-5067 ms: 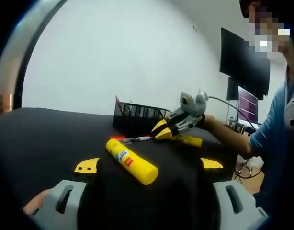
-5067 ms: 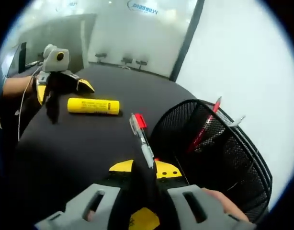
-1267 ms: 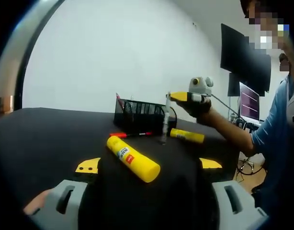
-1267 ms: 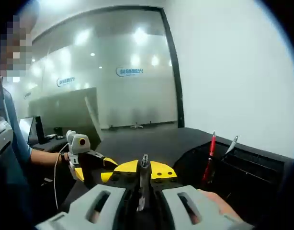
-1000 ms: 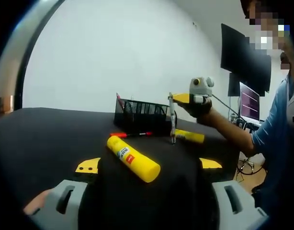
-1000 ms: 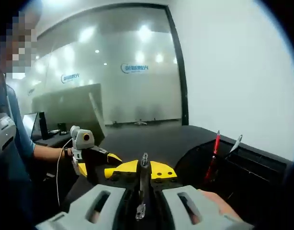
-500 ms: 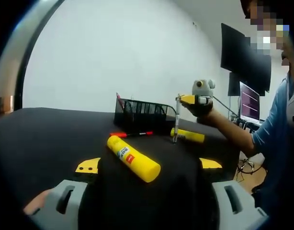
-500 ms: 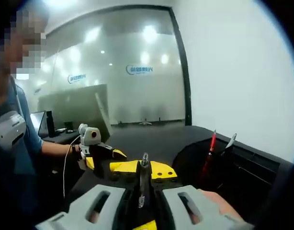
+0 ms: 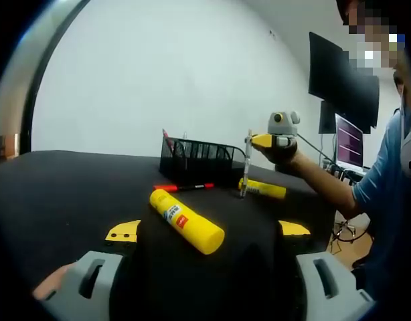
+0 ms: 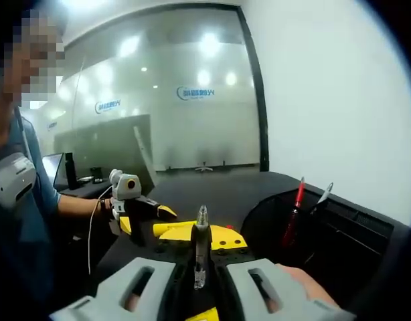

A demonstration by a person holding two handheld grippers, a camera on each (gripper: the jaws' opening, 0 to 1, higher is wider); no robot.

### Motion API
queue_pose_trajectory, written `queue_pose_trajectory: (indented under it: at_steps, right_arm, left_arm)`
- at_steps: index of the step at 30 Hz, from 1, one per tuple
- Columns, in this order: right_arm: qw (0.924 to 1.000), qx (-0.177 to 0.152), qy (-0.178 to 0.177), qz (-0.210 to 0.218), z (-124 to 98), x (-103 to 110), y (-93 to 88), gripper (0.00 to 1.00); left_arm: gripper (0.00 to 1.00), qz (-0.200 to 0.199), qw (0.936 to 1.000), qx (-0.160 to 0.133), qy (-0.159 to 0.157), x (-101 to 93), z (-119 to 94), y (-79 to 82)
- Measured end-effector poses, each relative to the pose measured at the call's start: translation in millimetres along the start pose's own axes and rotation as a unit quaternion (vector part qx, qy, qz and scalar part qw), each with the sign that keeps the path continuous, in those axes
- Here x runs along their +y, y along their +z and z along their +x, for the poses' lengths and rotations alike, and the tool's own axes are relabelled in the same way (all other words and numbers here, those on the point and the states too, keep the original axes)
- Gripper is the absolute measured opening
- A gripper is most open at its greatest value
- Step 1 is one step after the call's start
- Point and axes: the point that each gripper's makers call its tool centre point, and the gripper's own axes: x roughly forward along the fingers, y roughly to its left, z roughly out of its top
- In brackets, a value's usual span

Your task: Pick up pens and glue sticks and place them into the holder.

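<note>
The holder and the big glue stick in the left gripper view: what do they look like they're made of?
The holder looks like black wire mesh, probably coated metal: light shows through its grid walls. The glue stick appears to be glossy yellow plastic, smooth, with a printed label near one end.

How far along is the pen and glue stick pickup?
Done: a red pen and another pen stand in the black mesh holder. In hand: the right tool grips a silver pen upright. Left: two yellow glue sticks and a red pen on the table.
</note>
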Motion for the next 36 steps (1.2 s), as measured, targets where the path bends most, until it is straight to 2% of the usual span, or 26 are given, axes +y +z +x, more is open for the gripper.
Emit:
queue_pose_trajectory:
  at_steps: [5, 9, 15, 21, 25, 29, 33, 36]
  right_arm:
    - [0.9994, -0.032, 0.004, 0.008, -2.0, -2.5, 19.3, 0.04]
    - [0.9986, -0.053, 0.001, 0.009, -4.8, -9.1, 45.2, 0.04]
    - [0.9980, -0.057, 0.005, -0.027, 0.6, -12.5, 85.1, 0.04]
    - [0.9969, -0.062, -0.005, -0.048, 12.3, -22.6, 110.4, 0.04]
    - [0.9949, -0.080, -0.025, -0.057, 15.4, -38.0, 123.3, 0.04]
    - [0.9910, -0.112, -0.064, -0.034, 15.7, -60.8, 134.0, 0.04]
    - [0.9846, -0.112, -0.128, -0.038, 17.2, -86.3, 128.1, 0.04]
    - [0.9806, -0.114, -0.154, -0.042, 16.1, -96.8, 125.2, 0.04]
  left_arm:
    - [0.76, -0.003, 1.0000, -0.005, -0.001, -1.2, -0.3, 1.7]
    - [0.76, -0.003, 1.0000, -0.009, -0.001, -2.9, -0.6, 2.5]
    - [0.76, -0.004, 0.9999, -0.011, -0.002, -3.9, -0.8, 2.6]
    - [0.76, -0.006, 0.9999, -0.010, 0.000, -4.5, -0.1, 1.6]
    - [0.76, -0.006, 0.9999, -0.008, 0.002, -4.8, 0.4, 0.8]
    - [0.76, -0.009, 0.9999, -0.011, 0.001, -2.7, -0.4, 2.2]
    - [0.76, -0.008, 0.9999, -0.011, 0.001, -3.6, -0.5, 2.0]
    - [0.76, -0.004, 1.0000, -0.009, 0.001, -4.3, -0.2, 0.9]
